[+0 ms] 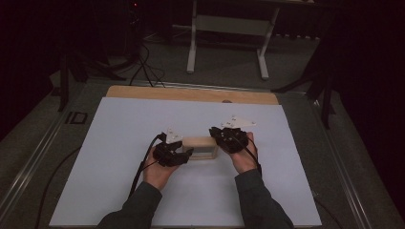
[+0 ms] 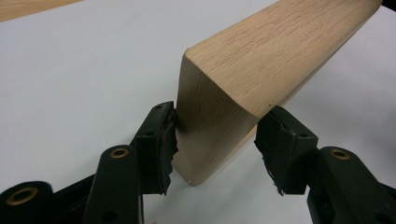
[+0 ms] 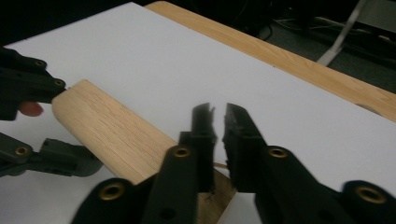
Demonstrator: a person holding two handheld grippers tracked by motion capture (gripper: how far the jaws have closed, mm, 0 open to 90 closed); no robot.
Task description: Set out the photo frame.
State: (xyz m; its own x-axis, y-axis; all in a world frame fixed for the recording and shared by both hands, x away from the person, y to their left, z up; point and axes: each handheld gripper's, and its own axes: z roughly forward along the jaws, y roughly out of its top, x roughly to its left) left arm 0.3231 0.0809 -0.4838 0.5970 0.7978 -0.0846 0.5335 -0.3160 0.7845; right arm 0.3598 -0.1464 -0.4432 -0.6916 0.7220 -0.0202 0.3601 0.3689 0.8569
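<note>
A pale wooden block point(image 1: 200, 147) with rounded edges lies on the white sheet point(image 1: 119, 191) at the middle of the table. My left gripper point(image 1: 187, 153) holds the block's left end; in the left gripper view the block point(image 2: 261, 60) runs away up to the right, with the left gripper point(image 2: 215, 136) clamped on its near end. My right gripper point(image 1: 218, 138) sits at the block's right end. In the right gripper view the right gripper point(image 3: 219, 114) hovers just over the block point(image 3: 112, 126), jaws a narrow slit apart with nothing between the tips. The left gripper's fingers point(image 3: 32, 84) show at the block's far end.
The sheet covers a wooden tabletop whose bare far edge point(image 1: 191, 94) shows behind it. Beyond the table, on the dark floor, stand a white frame point(image 1: 229, 28) and loose cables point(image 1: 143, 64). Bare sheet lies on all sides of the block.
</note>
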